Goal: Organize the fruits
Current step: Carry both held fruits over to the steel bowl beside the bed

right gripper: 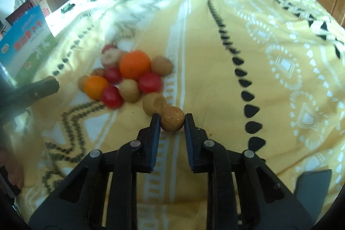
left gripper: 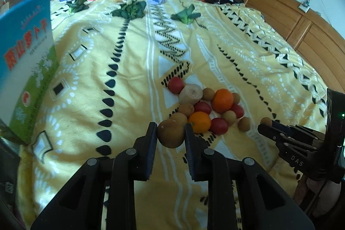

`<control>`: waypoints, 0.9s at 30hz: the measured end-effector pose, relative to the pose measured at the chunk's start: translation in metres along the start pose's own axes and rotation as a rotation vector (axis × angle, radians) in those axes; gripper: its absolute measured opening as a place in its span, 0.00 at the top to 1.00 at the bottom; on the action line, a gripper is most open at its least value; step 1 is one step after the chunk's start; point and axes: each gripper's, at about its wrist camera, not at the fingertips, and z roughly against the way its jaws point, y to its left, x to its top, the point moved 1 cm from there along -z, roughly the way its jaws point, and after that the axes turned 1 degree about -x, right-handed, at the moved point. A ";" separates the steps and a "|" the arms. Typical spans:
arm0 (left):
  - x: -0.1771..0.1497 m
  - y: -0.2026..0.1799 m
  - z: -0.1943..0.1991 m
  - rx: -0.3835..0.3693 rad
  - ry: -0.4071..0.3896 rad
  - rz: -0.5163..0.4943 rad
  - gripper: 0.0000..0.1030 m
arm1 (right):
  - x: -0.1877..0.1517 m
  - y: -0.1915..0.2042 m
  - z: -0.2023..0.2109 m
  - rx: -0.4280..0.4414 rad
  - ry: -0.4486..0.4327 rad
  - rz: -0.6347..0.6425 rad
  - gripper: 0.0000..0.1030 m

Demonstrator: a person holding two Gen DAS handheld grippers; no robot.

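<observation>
On the bed's yellow patterned blanket (left gripper: 129, 79), near the front edge, sits the fruit pile (left gripper: 207, 105), and both hands are busy with it at once! The cluster is packed tight: two oranges, several small red fruits, a pale lumpy one at the back and a scatter of little brown round ones, most touching their neighbours. A loose brown fruit (left gripper: 244, 124) lies just off the right side of the heap.

Left tool (left gripper: 170, 133) first: clenched on a brown round fruit (left gripper: 170, 133), pads pressing it from both sides, right at the near edge of the pile. It looks lifted clear of the blanket, though from this angle I can't be sure.

Now the right tool (right gripper: 172, 121): its jaws are closed on another brown round fruit (right gripper: 172, 119), squeezed between the two tips, just beside the nearest brown one left on the blanket. In the left wrist view the same tool comes in from the right edge with a small brown ball at its tip.

Why the brown ones? My read is sorting by kind: picking like fruits from the outer fringe, where the tips can get round one without knocking the oranges. A blue and green box (left gripper: 28, 57) stands at the left, possibly the destination.
</observation>
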 end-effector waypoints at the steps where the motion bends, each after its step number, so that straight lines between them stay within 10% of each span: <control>1: 0.001 0.001 0.009 0.001 -0.014 0.003 0.76 | 0.002 0.003 0.008 0.003 -0.016 0.003 0.78; 13: 0.018 0.075 0.179 0.097 -0.238 0.097 0.76 | 0.048 0.112 0.096 0.110 -0.152 0.121 0.78; 27: -0.043 0.293 0.360 0.536 -0.367 0.409 0.76 | 0.075 0.376 0.138 0.479 -0.171 0.430 0.78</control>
